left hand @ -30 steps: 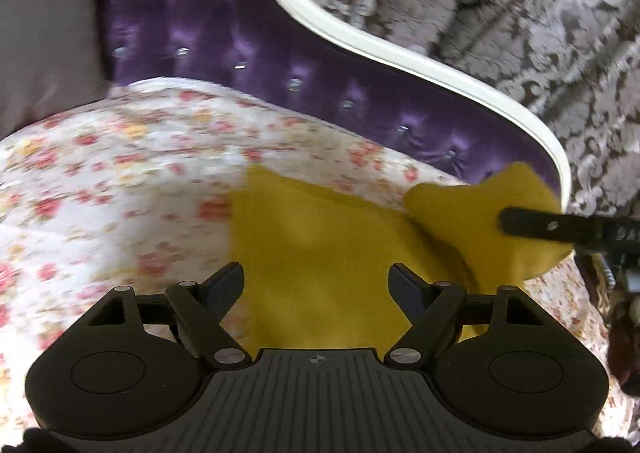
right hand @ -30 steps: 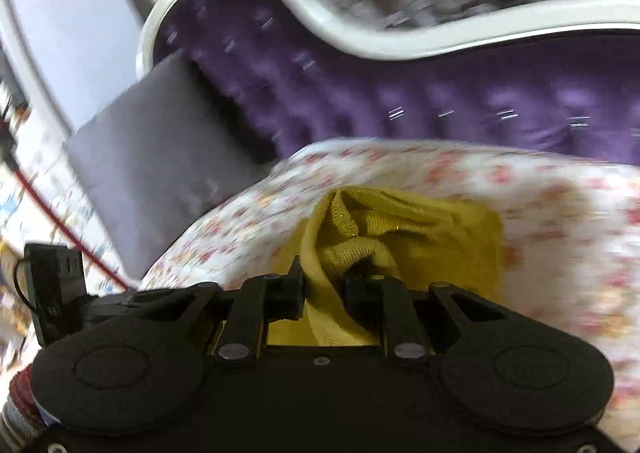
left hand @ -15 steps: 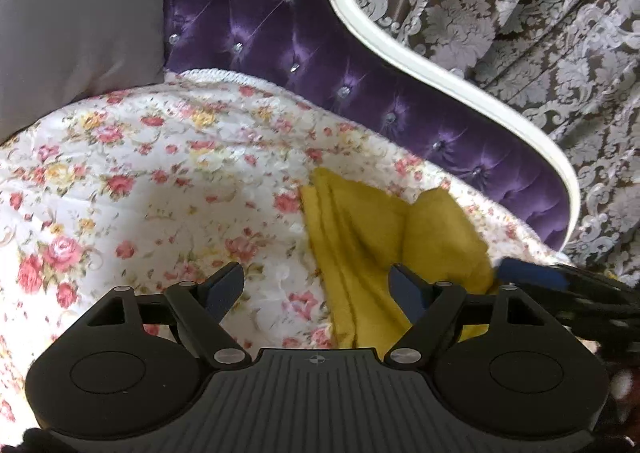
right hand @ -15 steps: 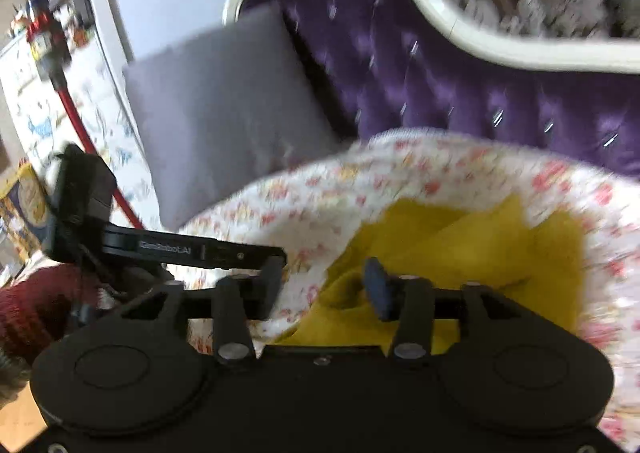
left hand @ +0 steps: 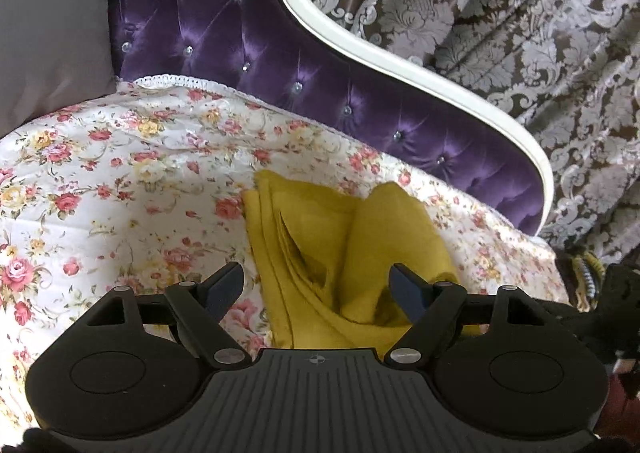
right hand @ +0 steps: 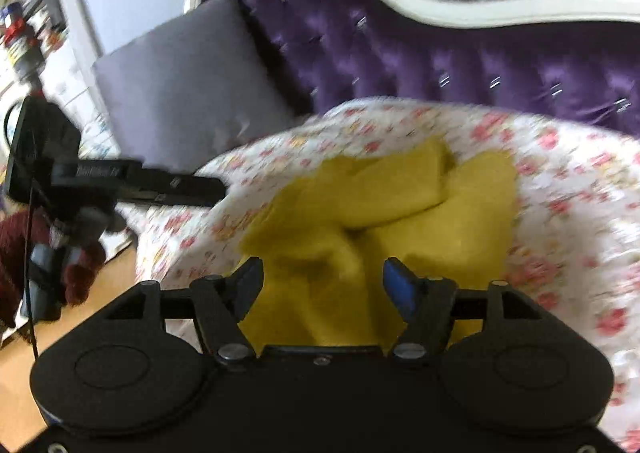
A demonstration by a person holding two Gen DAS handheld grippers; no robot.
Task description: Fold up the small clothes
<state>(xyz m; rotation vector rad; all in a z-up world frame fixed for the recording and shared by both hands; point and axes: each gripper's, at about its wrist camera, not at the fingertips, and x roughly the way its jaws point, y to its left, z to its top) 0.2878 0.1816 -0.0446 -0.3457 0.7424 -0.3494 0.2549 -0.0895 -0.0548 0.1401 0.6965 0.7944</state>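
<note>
A mustard-yellow garment (left hand: 320, 253) lies on a white bedspread (left hand: 120, 173) printed with pink and yellow roses. The cloth is loosely folded into several layers: stacked edges run along its side nearest the grey cushion (left hand: 44, 21), and a rounded flap is doubled over on the far side from that cushion. It looks soft and thick, with a few deep creases.

The left wrist view is sharp and shows the layered fold edges, the tufted purple headboard (left hand: 248, 37) with its white curved frame behind the garment, and a damask curtain (left hand: 520, 33) beyond. The right wrist view is blurred; it alone shows the garment as a rumpled heap, the wooden floor (right hand: 100, 273), and the other tool from outside, held by a hand in a dark red sleeve (right hand: 20, 245).

The left gripper (left hand: 318, 285) hangs just above the garment's near edge, fingers spread wide and holding nothing. The right gripper (right hand: 322, 281) hangs over the garment too, fingers likewise spread apart, empty.
</note>
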